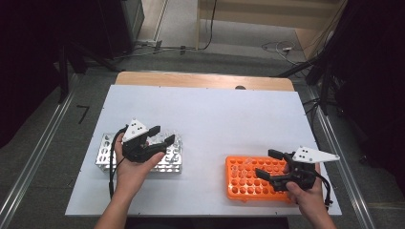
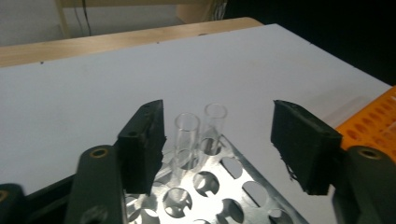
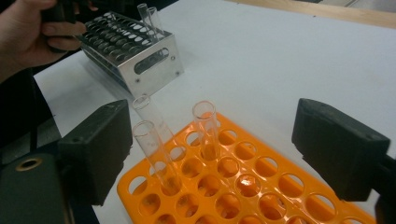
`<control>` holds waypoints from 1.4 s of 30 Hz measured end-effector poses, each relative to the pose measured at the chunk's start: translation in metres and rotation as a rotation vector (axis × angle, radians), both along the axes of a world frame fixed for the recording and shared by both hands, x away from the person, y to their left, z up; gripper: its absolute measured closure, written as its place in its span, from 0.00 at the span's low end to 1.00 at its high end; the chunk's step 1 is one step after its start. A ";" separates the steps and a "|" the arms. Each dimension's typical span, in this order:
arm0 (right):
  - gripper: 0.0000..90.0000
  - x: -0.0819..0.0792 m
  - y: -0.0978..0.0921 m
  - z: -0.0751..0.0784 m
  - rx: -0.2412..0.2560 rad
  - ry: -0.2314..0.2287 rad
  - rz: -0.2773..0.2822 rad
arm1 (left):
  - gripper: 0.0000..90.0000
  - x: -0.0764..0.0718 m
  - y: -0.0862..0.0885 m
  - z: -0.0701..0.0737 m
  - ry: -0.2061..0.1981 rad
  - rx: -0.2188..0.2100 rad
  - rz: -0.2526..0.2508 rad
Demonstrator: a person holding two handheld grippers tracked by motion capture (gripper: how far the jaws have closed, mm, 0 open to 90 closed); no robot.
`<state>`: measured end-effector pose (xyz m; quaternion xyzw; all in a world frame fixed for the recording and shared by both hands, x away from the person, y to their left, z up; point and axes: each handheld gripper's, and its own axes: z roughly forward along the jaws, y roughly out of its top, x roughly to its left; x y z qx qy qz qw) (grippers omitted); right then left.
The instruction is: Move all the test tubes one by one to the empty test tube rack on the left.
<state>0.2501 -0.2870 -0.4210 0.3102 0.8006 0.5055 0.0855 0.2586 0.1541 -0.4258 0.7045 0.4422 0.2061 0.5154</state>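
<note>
Clear glass: five test tubes in all, split between two racks on a white tabletop (image 1: 215, 114).

Item 1. Metal rack (image 1: 168, 162), left side of the tabletop, perforated steel. Holds two tubes (image 2: 187, 135) upright in neighbouring holes at one corner; its other holes show empty.

Item 2. Orange plastic rack (image 1: 243, 183), right side, well apart from the metal one. Holds three tubes (image 3: 205, 126) near one corner: one about upright, two leaning.

Item 3. Left tool (image 1: 161, 135), held above the metal rack, jaws spread wide and empty. In the left gripper view the two tubes stand between and just beyond the jaws, untouched.

Item 4. Right tool (image 1: 265, 164), held over the orange rack, jaws likewise wide and gripping nothing; the three tubes stand ahead of it.

Status, as a judgement: a tube transfer between racks is in hand, direction not certain. If metal to orange, three tubes are moved and two remain, the left tool lined up for the next pick-up.
</note>
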 end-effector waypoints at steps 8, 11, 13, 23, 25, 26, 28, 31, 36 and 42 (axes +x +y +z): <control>0.30 0.007 0.011 -0.011 -0.043 0.037 -0.002 | 0.08 -0.013 -0.006 0.007 -0.009 -0.034 -0.054; 0.33 0.010 0.015 -0.016 -0.057 0.059 -0.006 | 0.00 -0.016 -0.010 0.007 -0.008 -0.028 -0.083; 0.36 0.012 0.016 -0.018 -0.061 0.072 -0.006 | 0.00 -0.019 -0.012 0.007 -0.012 -0.041 -0.100; 0.56 0.019 0.026 -0.030 -0.128 0.133 0.019 | 0.00 -0.026 -0.015 0.007 -0.013 -0.049 -0.144; 0.57 0.021 0.029 -0.032 -0.149 0.140 0.013 | 0.00 -0.026 -0.016 0.006 -0.010 -0.048 -0.146; 0.58 0.022 0.030 -0.033 -0.164 0.139 0.009 | 0.00 -0.026 -0.017 0.006 -0.008 -0.043 -0.146; 0.60 0.023 0.032 -0.034 -0.193 0.143 0.004 | 0.00 -0.025 -0.018 0.006 -0.008 -0.041 -0.150; 0.63 0.024 0.035 -0.035 -0.206 0.147 -0.001 | 0.00 -0.025 -0.018 0.006 -0.008 -0.039 -0.153; 0.68 0.024 0.041 -0.035 -0.227 0.145 0.001 | 0.00 -0.025 -0.019 0.005 -0.005 -0.038 -0.153; 0.72 0.023 0.045 -0.037 -0.248 0.136 0.013 | 0.00 -0.025 -0.019 0.005 -0.006 -0.037 -0.154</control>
